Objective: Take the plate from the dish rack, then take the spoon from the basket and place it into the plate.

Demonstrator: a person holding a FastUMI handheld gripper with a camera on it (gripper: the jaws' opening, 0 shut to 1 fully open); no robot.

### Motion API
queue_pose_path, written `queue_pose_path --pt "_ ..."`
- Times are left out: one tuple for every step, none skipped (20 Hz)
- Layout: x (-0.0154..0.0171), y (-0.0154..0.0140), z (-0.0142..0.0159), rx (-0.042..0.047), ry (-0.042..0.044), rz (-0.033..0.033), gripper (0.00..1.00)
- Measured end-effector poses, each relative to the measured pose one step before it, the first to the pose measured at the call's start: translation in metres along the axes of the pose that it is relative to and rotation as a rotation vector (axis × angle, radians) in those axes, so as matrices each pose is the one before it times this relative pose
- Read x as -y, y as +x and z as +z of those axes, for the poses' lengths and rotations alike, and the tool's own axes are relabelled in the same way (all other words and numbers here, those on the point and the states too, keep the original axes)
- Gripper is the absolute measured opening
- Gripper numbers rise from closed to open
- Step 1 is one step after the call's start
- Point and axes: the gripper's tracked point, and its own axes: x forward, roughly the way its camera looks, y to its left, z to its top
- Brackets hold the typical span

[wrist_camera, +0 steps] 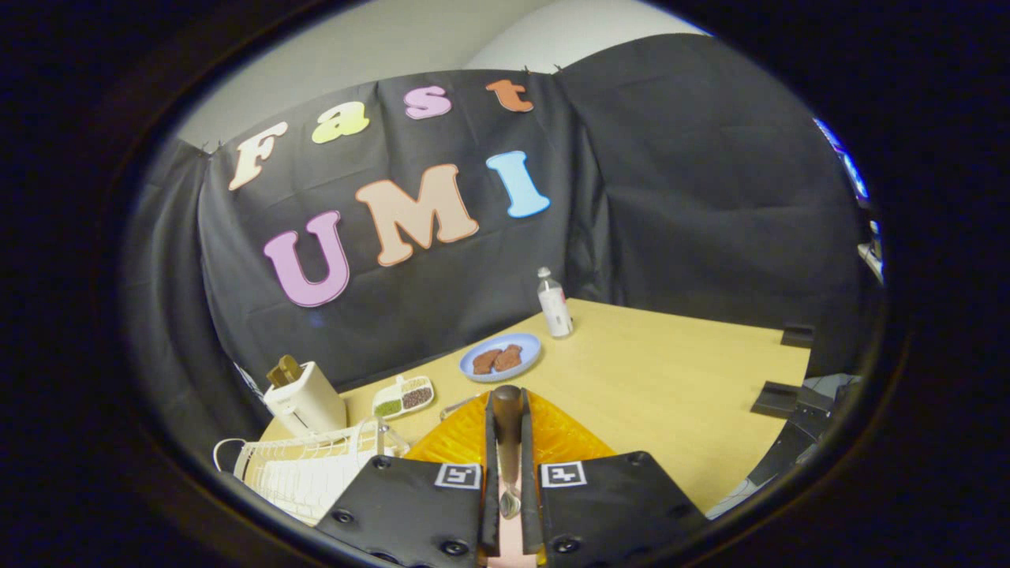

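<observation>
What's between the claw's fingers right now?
The spoon, handle pointing ahead, clamped between the claw fingers in the gripper view, above the orange plate.

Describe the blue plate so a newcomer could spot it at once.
On the wooden table, look beyond the gripper, which is shut on a spoon. The blue plate lies beside a bottle, the only dish holding brown slices.
</observation>
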Motion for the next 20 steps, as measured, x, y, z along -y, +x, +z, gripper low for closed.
queue_pose_path --pt "0.00428 0.0015 -0.00923 -0.01891 0.00018 -0.00569 0.14" --pt "0.00494 0.00182 -0.00818 -0.01944 -0.00179 -0.00966 0.14" --pt "0.00419 0.00332 -0.00601 -0.01695 -0.00629 -0.00924 0.14" --pt "0.00517 0.00294 -0.00585 -0.01557 -0.00793 -0.0102 0.14" --pt "0.00391 0.0031 -0.00641 -0.01281 -0.00776 -0.00747 0.14" --pt "0.00067 -0.00213 0.00013 0.00481 0.00492 0.01863 0.14" --pt "-0.00675 0.00519 -0.00089 -0.00051 0.01473 0.03013 0.14" --pt "0.00263 0.0022 -0.00136 0.00463 -0.00263 0.0049 0.14" --pt "0.00582 0.00259 -0.0003 0.0042 0.00159 0.00537 0.14" --pt "0.0025 0.00246 0.00011 0.00032 0.00196 0.00905 0.13" --pt "0.0027 0.00373 -0.00017 0.00524 0.009 0.00858 0.13" --pt "0.00248 0.0039 0.00058 -0.00048 0.01741 0.014 0.14" --pt "0.00391 0.00456 -0.00079 0.00114 0.01593 0.00887 0.14" --pt "0.00723 0.00328 -0.00158 -0.00484 0.013 -0.00206 0.15" --pt "0.007 0.00407 -0.00159 -0.00469 0.01192 -0.00198 0.15" --pt "0.0089 0.00414 -0.00111 -0.00601 0.00983 -0.01531 0.15" --pt "0.01195 0.00379 -0.00477 -0.02164 0.00001 -0.02651 0.16" --pt "0.0065 0.002 -0.00068 -0.00853 0.01092 -0.00497 0.16" --pt "0.00047 0.00179 0.00152 -0.00302 0.01367 0.00236 0.17" --pt "0.00371 0.00147 0.00119 -0.00102 0.00459 -0.00395 0.17"
